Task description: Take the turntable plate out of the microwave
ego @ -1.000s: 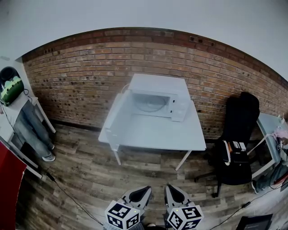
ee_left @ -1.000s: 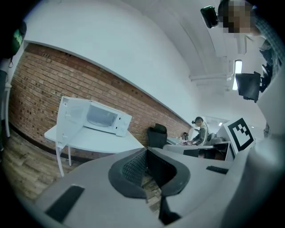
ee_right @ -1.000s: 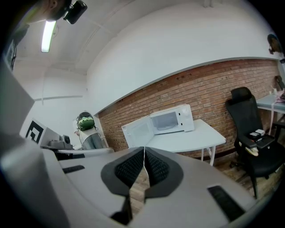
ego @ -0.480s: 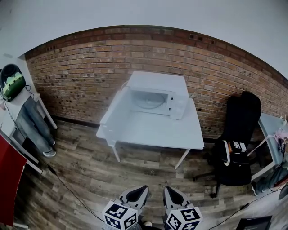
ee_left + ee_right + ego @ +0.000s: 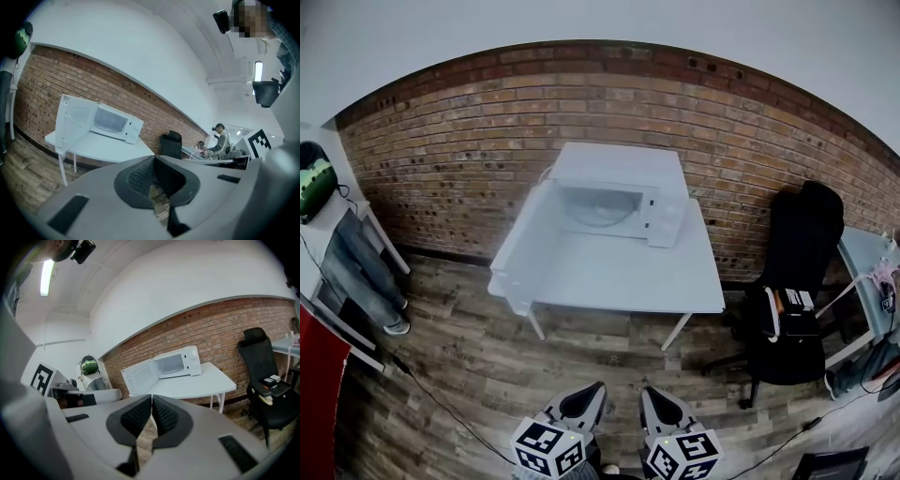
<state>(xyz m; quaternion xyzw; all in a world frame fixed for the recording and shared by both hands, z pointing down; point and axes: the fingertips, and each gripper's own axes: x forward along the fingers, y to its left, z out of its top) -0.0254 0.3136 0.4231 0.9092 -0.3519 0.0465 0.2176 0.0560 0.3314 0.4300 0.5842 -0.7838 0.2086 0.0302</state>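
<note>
My left gripper (image 5: pixel 592 392) and my right gripper (image 5: pixel 651 394), at 6 o'clock, both have the jaws pressed together, with nothing between them. At 12 o'clock stands the white table (image 5: pixel 619 281). On its far side is the microwave (image 5: pixel 667 202), its door (image 5: pixel 523 246) open, with the turntable plate (image 5: pixel 598 214) inside.

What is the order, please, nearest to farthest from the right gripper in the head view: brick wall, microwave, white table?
1. white table, ahead of the right gripper.
2. microwave, at the table's far edge.
3. brick wall, behind the microwave.
</note>
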